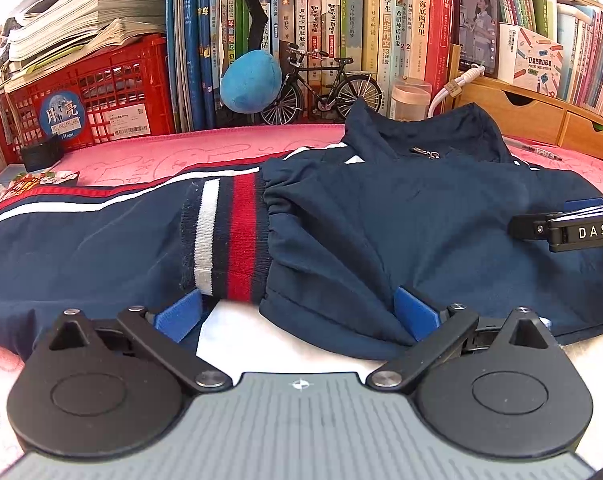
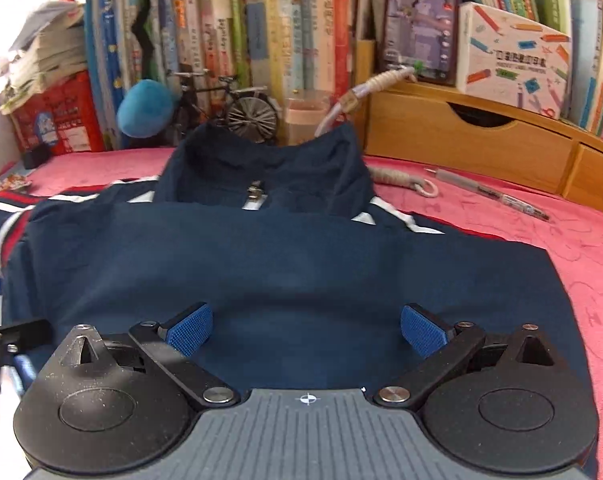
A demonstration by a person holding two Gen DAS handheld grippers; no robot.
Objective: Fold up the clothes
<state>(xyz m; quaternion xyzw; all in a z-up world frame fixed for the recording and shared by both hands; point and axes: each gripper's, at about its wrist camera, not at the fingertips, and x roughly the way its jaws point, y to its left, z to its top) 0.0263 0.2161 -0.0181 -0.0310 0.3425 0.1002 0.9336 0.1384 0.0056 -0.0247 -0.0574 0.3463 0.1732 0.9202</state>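
A navy blue track jacket with red and white stripes [image 1: 381, 208] lies spread on a pink towel-like cloth [image 1: 205, 148] covering the worktop, its collar standing up toward the row of upright books [image 1: 341, 20]. One sleeve is folded across the body, its striped ribbed cuff [image 1: 225, 236] lying between the spread blue fingers of the left gripper [image 1: 297, 312]. The right gripper [image 2: 307, 330] hovers wide apart over the jacket's body, holding nothing.

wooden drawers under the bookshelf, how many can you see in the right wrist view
2. One light wooden drawer with a curved cut-out handle sits beside the navy jacket's collar; a second wooden drawer is at the right edge, partly cropped. More may lie beyond the frame.
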